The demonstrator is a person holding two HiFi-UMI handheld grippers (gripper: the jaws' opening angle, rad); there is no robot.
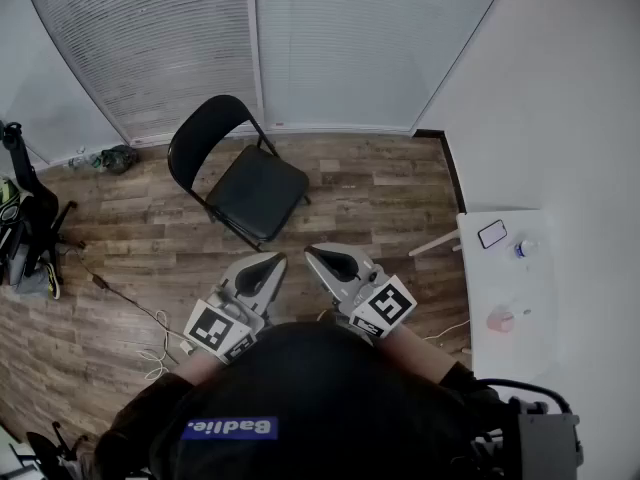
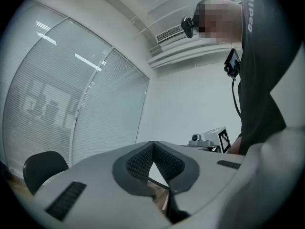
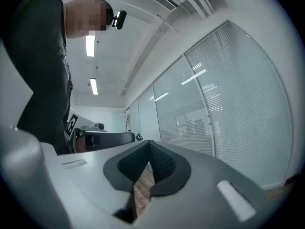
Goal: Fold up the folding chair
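Presently both tools are idle. The left gripper [image 1: 262,271] is clenched on nothing, its pads closed tip to tip, and it is held level.

The folding chair [image 1: 245,173] stands open on the wood floor [image 1: 380,183], straight ahead of the left gripper and below it. It is near the gripper but untouched.

Handling, as a judgement:
- It is likely a rigid metal frame with some weight, not fragile.
- The painted tube looks smooth and may slip in a narrow pinch.
- The hinges could nip or swing suddenly once the seat lifts.

Where to take hold:
- The left gripper would best take the top rim of the backrest [image 1: 200,138], which lies ahead and to that gripper's left, to steady the chair.
- The seat [image 1: 258,190] has its front edge nearest both grippers. That edge suits the other tool, lifting upward so the seat pivots toward the back.

The chair is all black. It has a rounded backrest, a squarish padded-looking seat turned on the diagonal, and a thin tube frame [image 1: 268,146] with splayed legs.

The right gripper [image 1: 330,263] is also closed and empty. It is held level just beside its partner, with the chair ahead and to its left. A white table [image 1: 500,278] stands well off to its right.
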